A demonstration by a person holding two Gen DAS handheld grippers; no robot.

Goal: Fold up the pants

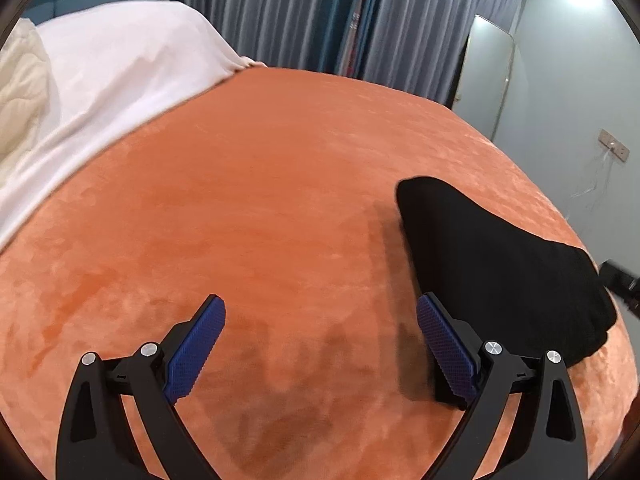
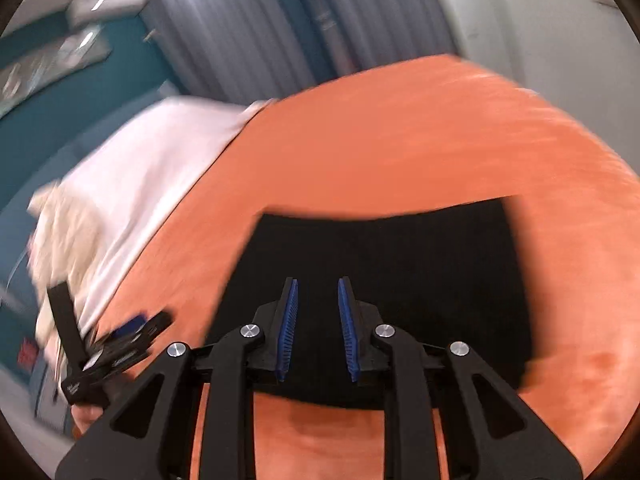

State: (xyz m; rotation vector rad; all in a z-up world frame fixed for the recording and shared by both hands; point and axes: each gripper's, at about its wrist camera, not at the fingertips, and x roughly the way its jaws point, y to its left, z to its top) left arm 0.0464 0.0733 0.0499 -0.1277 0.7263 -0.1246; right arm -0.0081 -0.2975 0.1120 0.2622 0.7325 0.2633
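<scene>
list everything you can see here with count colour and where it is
pants: 1, black, folded flat on the orange bed cover, under the right hand-held gripper
bed cover: 1, orange plush, covers most of the bed
sheet: 1, white, far left part of the bed
quilt: 1, cream, left edge beside the sheet
curtains: grey with a blue strip, behind the bed
mirror: 1, leaning on the pale wall at right
wall socket: 1, beige, right wall, white cable hanging below
left hand-held gripper: 1, black with blue pads, open, over bare cover left of the pants
right hand-held gripper: 1, black with blue pads, part open above the pants, gripping nothing
</scene>
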